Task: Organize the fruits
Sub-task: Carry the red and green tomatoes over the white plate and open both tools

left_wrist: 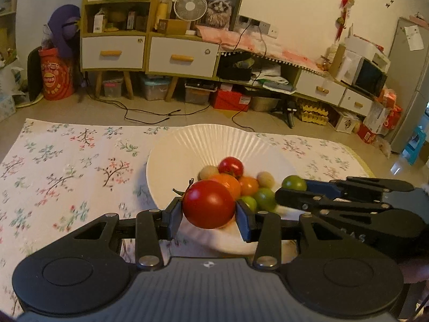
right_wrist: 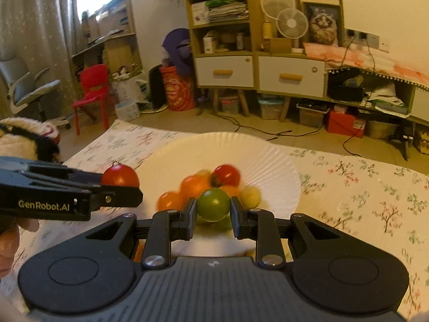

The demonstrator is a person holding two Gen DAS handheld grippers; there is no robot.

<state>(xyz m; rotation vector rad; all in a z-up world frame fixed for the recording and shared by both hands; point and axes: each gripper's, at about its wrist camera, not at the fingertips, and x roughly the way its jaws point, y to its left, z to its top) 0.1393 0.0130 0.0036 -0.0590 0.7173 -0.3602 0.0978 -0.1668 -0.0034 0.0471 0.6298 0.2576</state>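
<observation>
Left wrist view: the left claw (left_wrist: 209, 209) clamps a red tomato (left_wrist: 208, 204) over the white plate (left_wrist: 171, 161), which holds mixed small fruits (left_wrist: 241, 182). Right claw (right_wrist: 213, 212) grips a green tomato (right_wrist: 213, 204).

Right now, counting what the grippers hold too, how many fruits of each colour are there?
Red fruits: 2, one in the left gripper
Orange fruits: 3
Pale yellow fruits: 2
Green fruits: 3, one in the right gripper
Total: 10
</observation>
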